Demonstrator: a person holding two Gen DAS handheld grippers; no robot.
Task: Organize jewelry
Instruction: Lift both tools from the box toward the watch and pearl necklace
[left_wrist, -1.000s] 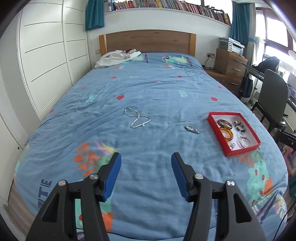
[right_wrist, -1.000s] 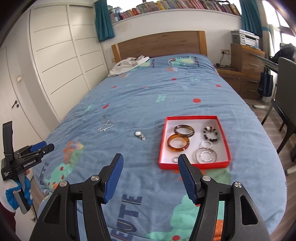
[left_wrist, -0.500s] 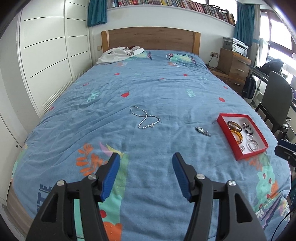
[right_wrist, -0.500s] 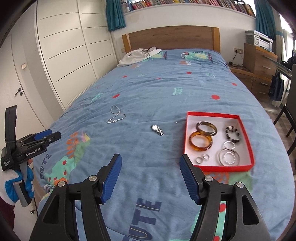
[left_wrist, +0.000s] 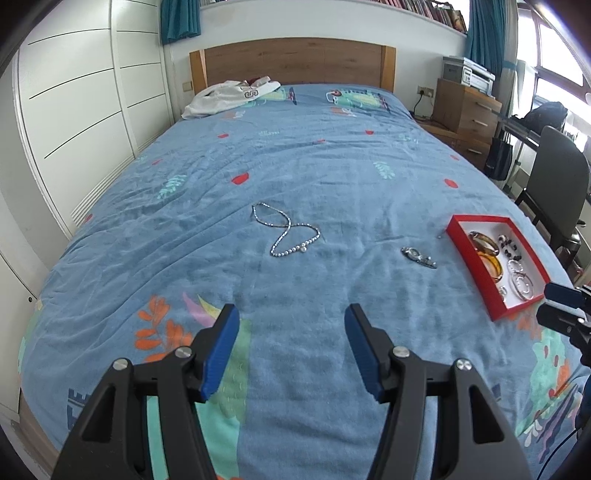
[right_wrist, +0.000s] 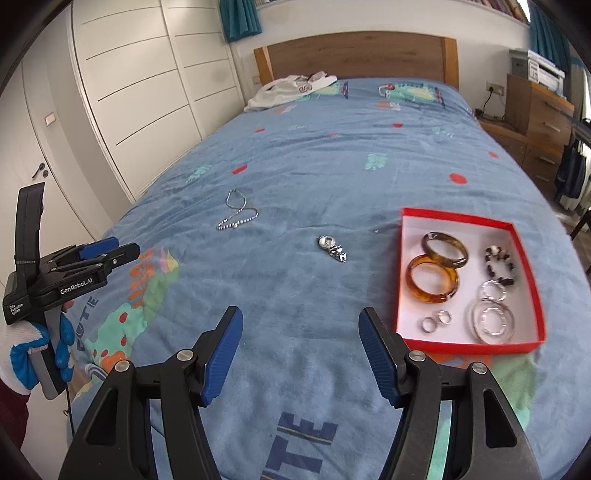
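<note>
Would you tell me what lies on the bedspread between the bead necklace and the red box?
A small silver watch lies between necklace and red box, clearest in the right wrist view.

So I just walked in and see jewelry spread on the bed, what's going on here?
A person holds a gripper in each hand over the bed, tidying jewelry into a red box. The box already holds bangles, a bead bracelet and rings. A necklace and a watch lie loose on the blue cover. The left gripper and the right gripper are both open and empty, hovering short of the pieces.
</note>
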